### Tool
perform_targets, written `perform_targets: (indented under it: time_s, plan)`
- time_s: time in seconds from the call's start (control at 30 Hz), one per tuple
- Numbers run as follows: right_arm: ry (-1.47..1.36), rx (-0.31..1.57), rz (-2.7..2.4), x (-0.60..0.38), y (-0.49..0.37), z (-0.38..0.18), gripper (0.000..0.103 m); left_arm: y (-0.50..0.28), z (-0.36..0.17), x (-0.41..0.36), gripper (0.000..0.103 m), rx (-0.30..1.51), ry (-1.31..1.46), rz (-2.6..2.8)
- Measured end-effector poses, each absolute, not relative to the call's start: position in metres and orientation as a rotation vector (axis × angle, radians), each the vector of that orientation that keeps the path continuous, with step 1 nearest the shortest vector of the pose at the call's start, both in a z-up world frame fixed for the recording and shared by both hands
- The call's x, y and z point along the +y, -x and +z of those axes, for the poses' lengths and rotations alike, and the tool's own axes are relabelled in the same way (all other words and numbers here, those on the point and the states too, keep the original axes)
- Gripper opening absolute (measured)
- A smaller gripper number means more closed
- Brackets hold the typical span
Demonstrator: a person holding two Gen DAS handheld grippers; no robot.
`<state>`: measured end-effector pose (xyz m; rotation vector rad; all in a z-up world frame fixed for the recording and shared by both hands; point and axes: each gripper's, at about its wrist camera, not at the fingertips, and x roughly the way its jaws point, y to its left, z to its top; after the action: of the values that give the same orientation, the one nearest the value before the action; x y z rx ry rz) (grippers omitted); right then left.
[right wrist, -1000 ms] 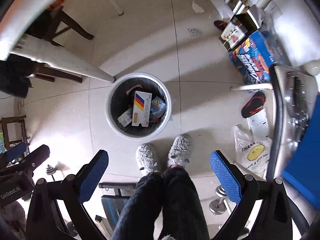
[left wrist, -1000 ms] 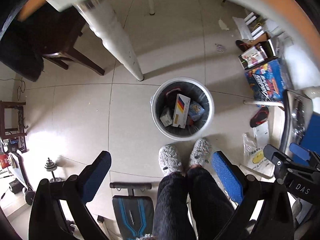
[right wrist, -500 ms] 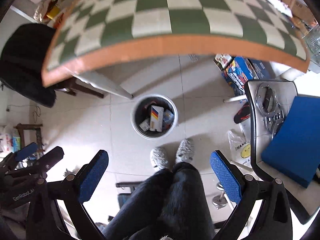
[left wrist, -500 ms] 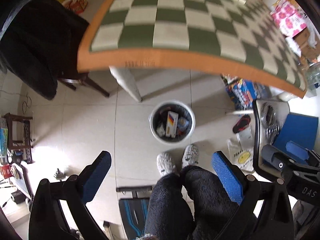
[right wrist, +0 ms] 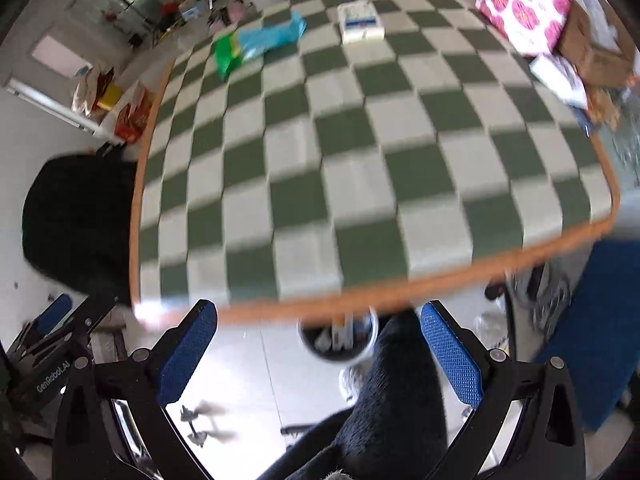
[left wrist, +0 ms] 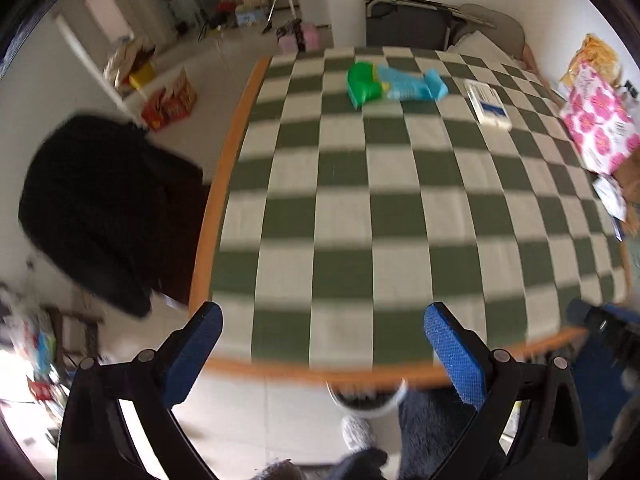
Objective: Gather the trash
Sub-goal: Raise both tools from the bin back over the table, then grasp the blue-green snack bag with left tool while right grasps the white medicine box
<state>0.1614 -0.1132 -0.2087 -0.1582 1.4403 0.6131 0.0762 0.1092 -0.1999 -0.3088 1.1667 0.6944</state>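
A green and blue wrapper point(left wrist: 390, 85) lies at the far end of the green-and-white checkered table point(left wrist: 360, 216); it also shows in the right wrist view point(right wrist: 260, 42). A white and blue box point(left wrist: 489, 105) lies to its right, also in the right wrist view point(right wrist: 360, 22). The white trash bin point(right wrist: 338, 342), holding several items, stands on the floor under the table's near edge; only its rim point(left wrist: 366, 398) shows in the left wrist view. My left gripper point(left wrist: 322, 354) and right gripper point(right wrist: 318, 352) are both open and empty above the near table edge.
A chair draped in black cloth point(left wrist: 104, 212) stands left of the table. A pink flowered pack point(left wrist: 598, 128) and cardboard boxes point(right wrist: 592, 48) sit at the table's right side. A blue panel point(right wrist: 592, 320) is at the right. My legs and slippers point(right wrist: 352, 380) are beside the bin.
Both grippers have tilted up from looking down into the bin to looking across the tabletop. The bin has slid to the bottom of both views. Both stay open.
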Motion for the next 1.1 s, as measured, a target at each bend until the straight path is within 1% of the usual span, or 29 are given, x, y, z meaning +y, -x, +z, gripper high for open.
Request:
perform_targets:
  time_s: [0.17,0.23,0.33,0.4,0.5,0.6,0.77,0.93,1.0,1.03,1.07,1.1]
  plan:
    - [0.2,1.457,0.577,-0.053,-0.297,-0.232,0.103,-0.191,-0.208,0.161,0.103,1.244,0.059,0.633]
    - [0.234,1.487,0.56,-0.028,-0.352,-0.249,0.103,-0.251,-0.225,0.178,0.103,1.301,-0.119,0.568]
    - [0.283,1.541,0.551,0.004,-0.421,-0.276,0.103,-0.32,-0.252,0.198,0.103,1.366,-0.324,0.437]
    - [0.323,1.562,0.549,0.025,-0.462,-0.294,0.103,-0.358,-0.271,0.209,0.103,1.41,-0.43,0.334]
    - [0.356,1.589,0.546,0.044,-0.503,-0.317,0.103,-0.404,-0.307,0.227,0.103,1.521,-0.563,0.199]
    - [0.363,1.618,0.549,0.057,-0.531,-0.335,0.103,-0.433,-0.328,0.242,0.103,1.579,-0.599,0.121]
    - [0.35,1.666,0.575,0.073,-0.556,-0.36,0.103,-0.454,-0.357,0.256,0.103,1.662,-0.593,0.003]
    - [0.315,1.684,0.573,0.091,-0.57,-0.379,0.103,-0.46,-0.372,0.265,0.101,1.698,-0.501,-0.023]
    - [0.303,1.679,0.56,0.096,-0.574,-0.384,0.102,-0.462,-0.371,0.266,0.098,1.701,-0.46,-0.026]
    - [0.298,1.674,0.558,0.098,-0.576,-0.386,0.101,-0.462,-0.369,0.265,0.092,1.694,-0.434,-0.025]
    - [0.296,1.667,0.552,0.1,-0.577,-0.388,0.098,-0.463,-0.367,0.266,0.089,1.696,-0.408,-0.024]
    - [0.304,1.656,0.542,0.103,-0.577,-0.388,0.097,-0.463,-0.365,0.265,0.089,1.695,-0.394,-0.007]
